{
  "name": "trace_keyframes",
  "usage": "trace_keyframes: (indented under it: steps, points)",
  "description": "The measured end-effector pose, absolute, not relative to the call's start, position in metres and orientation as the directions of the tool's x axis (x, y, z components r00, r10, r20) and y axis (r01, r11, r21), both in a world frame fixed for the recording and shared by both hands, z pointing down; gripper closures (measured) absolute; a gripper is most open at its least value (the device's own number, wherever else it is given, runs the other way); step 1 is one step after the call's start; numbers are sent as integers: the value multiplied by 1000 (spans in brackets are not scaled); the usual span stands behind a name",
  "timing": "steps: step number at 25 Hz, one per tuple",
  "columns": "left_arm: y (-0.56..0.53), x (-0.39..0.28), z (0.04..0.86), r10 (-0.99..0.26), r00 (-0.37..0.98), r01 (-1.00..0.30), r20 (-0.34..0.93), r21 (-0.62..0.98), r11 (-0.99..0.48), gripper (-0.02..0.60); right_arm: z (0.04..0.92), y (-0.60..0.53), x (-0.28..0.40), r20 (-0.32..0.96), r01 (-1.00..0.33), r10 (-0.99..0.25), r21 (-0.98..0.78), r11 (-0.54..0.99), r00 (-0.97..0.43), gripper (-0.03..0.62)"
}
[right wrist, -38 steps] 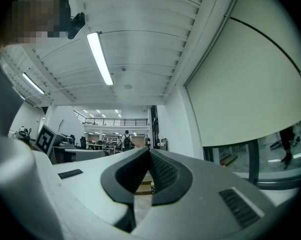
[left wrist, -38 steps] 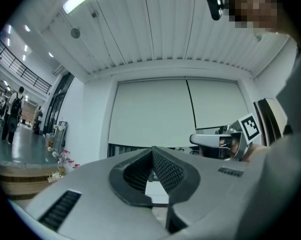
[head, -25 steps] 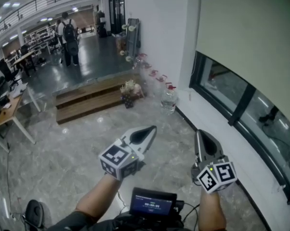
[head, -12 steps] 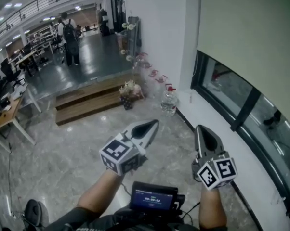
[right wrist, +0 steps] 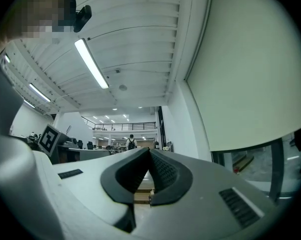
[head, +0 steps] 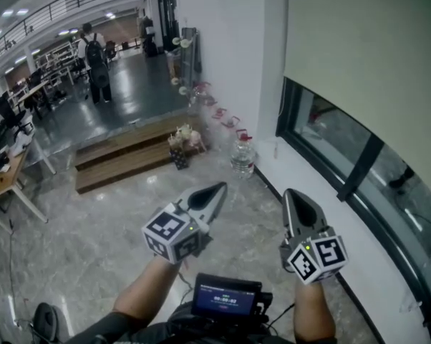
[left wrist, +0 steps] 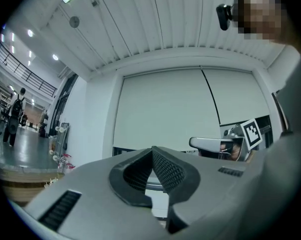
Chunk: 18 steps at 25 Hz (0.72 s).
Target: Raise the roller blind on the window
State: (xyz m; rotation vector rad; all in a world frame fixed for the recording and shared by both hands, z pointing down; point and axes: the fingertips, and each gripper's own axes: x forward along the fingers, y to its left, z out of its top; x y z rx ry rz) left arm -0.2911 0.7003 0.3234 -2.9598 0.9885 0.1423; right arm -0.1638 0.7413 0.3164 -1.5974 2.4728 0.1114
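While blind [head: 366, 56] hangs, screen [head: 226, 297] digits blur.

A pale marble floor [head: 94, 221] runs up to two wooden steps [head: 122, 160]. A flower arrangement [head: 181, 143] stands at the steps' right end. A large water bottle [head: 243, 155] sits just beside the white wall, and a wooden desk [head: 4, 181] stands at far left.

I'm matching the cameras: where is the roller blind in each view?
Head view: roller blind upper right, above the window.
Left gripper view: roller blind fills the centre.
Right gripper view: roller blind at right.
Shared landmark: person with backpack, in the far hall.
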Motion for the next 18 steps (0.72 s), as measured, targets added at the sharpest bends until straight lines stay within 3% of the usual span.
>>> trace_keyframes:
  steps: [18]
  points:
    - [615, -245, 324, -548, 832, -552, -89, -19, -834, 588, 318, 655, -130, -189, -925, -913, -51, 376, -361, 594]
